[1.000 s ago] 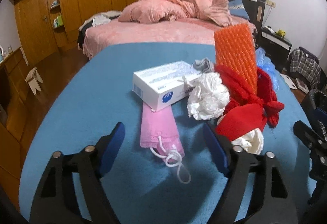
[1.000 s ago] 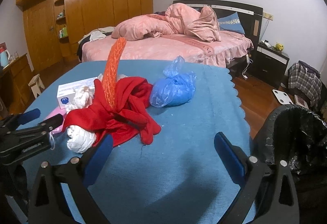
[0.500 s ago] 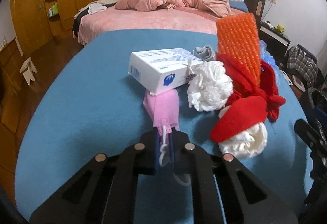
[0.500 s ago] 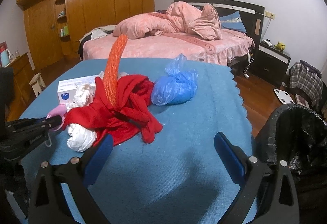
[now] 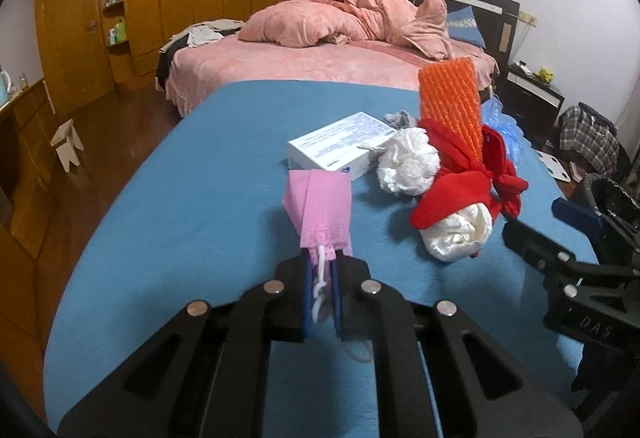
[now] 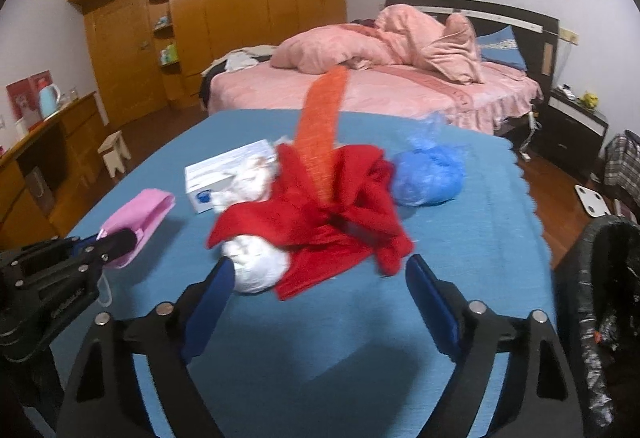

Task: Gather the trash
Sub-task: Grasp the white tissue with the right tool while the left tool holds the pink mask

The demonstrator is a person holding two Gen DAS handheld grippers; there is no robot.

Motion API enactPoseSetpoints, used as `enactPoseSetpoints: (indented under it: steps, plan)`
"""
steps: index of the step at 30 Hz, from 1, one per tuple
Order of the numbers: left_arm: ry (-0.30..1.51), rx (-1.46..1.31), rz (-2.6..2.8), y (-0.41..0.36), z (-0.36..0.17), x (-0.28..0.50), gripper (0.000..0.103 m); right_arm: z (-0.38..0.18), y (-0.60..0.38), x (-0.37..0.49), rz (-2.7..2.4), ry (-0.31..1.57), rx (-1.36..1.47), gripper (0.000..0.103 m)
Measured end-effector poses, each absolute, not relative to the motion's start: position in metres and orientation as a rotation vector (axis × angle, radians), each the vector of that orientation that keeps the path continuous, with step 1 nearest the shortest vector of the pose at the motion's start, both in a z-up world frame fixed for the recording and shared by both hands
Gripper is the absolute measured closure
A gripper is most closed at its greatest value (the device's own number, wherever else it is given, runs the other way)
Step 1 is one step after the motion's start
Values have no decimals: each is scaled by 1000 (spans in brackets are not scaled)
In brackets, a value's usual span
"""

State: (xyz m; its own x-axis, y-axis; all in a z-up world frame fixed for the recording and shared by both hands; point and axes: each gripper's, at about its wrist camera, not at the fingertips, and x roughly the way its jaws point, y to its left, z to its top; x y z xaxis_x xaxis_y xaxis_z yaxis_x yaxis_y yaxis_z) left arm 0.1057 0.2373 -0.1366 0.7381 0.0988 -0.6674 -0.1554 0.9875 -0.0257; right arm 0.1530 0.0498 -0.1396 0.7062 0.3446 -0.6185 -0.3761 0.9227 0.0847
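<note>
My left gripper [image 5: 322, 266] is shut on the lower end of a pink face mask [image 5: 320, 206], which stands up off the blue tablecloth [image 5: 180, 218]; its white ear loop hangs between the jaws. Seen from the right wrist, that left gripper [image 6: 108, 242] holds the mask [image 6: 140, 214] at the left. My right gripper [image 6: 320, 270] is closing, pads touching nothing; a white crumpled wad [image 6: 256, 266] and the edge of a red cloth [image 6: 320, 230] lie just ahead between its fingers. A black-lined trash bin [image 6: 608, 278] stands at the right.
On the table lie a white box [image 5: 340, 150], another white tissue wad [image 5: 408, 166], an orange mesh sleeve [image 5: 450, 106] and a blue plastic bag [image 6: 428, 174]. Beyond the table is a pink bed [image 5: 320, 58], with wooden wardrobes on the left.
The left gripper shut on the pink mask and raised it off the cloth. The right gripper moved in toward the red cloth pile and its jaws narrowed.
</note>
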Motion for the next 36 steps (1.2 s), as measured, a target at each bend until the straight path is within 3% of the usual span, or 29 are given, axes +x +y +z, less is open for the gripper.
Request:
enactPoseSetpoints:
  steps: [5, 8, 11, 13, 16, 36]
  plan:
    - [731, -85, 150, 244, -140, 107, 96, -144, 65, 156, 421, 697, -70, 30]
    - [727, -94, 158, 250, -141, 107, 96, -149, 72, 163, 438, 723, -72, 40]
    - [727, -98, 159, 253, -142, 108, 96, -153, 79, 166, 467, 753, -89, 55]
    - [729, -96, 158, 253, -144, 107, 96, -157, 85, 168, 508, 777, -101, 73]
    - [731, -89, 157, 250, -144, 107, 96, -158, 84, 168, 531, 786, -91, 81]
    - [691, -65, 51, 199, -125, 98, 96, -123, 9, 133, 476, 741, -24, 83]
